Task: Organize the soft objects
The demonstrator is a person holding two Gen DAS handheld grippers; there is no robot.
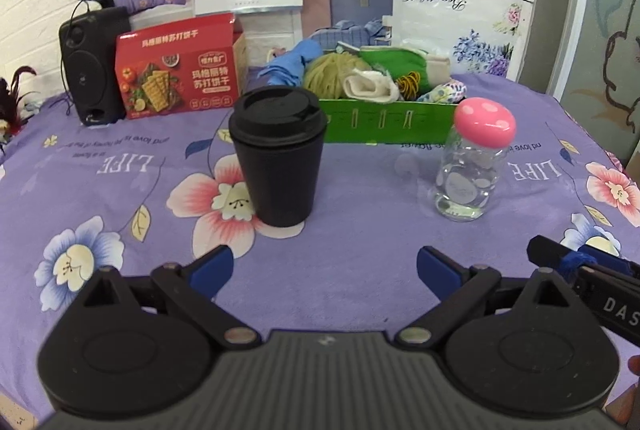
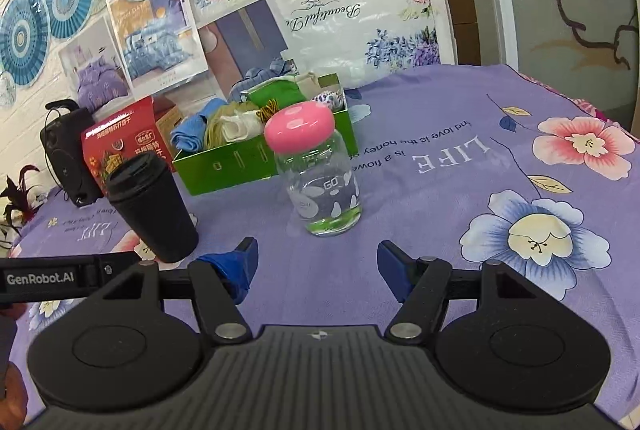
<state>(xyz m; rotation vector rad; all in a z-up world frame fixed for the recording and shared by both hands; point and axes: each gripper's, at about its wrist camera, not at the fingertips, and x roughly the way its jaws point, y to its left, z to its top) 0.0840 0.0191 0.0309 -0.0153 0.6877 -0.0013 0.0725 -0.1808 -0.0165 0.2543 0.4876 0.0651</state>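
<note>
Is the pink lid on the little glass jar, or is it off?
On. The pink lid sits on the mouth of the glass jar, which stands upright on the purple cloth.

"LIFE" on bedsheet (image 2: 460, 118), "GO" on jar (image 2: 320, 186)

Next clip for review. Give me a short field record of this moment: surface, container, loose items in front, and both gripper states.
surface: purple floral cloth
container: green box at the back, filled with soft items, among them a blue cloth and yellow-green yarn
front items: black lidded cup and clear jar with pink cap, both upright, apart from each other
behind left: red cracker box, black speaker
left gripper: open, empty
right gripper: open, empty
</note>
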